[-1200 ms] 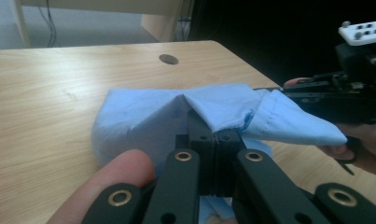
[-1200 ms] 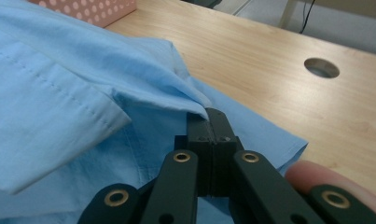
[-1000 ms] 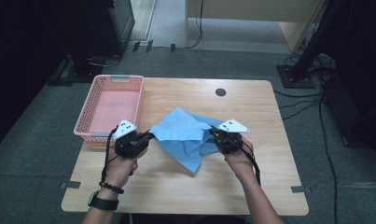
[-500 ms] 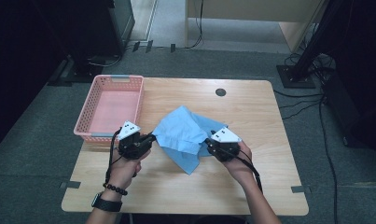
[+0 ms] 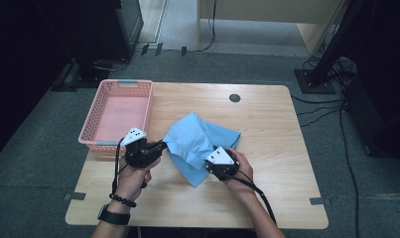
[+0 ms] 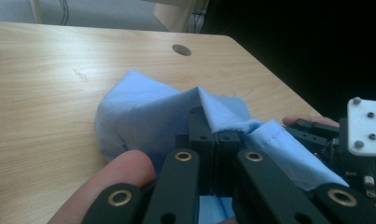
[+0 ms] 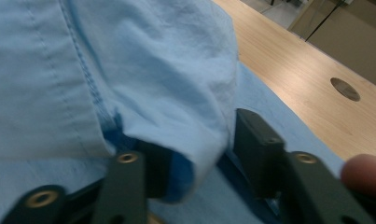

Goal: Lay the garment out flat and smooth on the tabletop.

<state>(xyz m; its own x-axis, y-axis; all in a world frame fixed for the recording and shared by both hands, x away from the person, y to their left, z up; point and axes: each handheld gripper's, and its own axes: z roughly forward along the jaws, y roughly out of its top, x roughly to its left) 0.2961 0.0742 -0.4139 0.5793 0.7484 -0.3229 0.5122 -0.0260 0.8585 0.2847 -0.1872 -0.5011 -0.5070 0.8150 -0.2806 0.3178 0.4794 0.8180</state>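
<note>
A pink basket sits at the table's left edge. The left gripper is clamped on the left edge of the blue cloth, which lies crumpled mid-table. The right gripper stands with jaws parted, a cloth fold between them, at the cloth's near edge.

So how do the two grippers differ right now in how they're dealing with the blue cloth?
The left gripper has its jaws pinched shut on a fold of the blue cloth, while the right gripper has its jaws spread apart with a hem draped between them. In the high view, the left gripper meets the cloth's left edge and the right gripper sits at its near edge. Both are hand-held and black-jawed.
</note>
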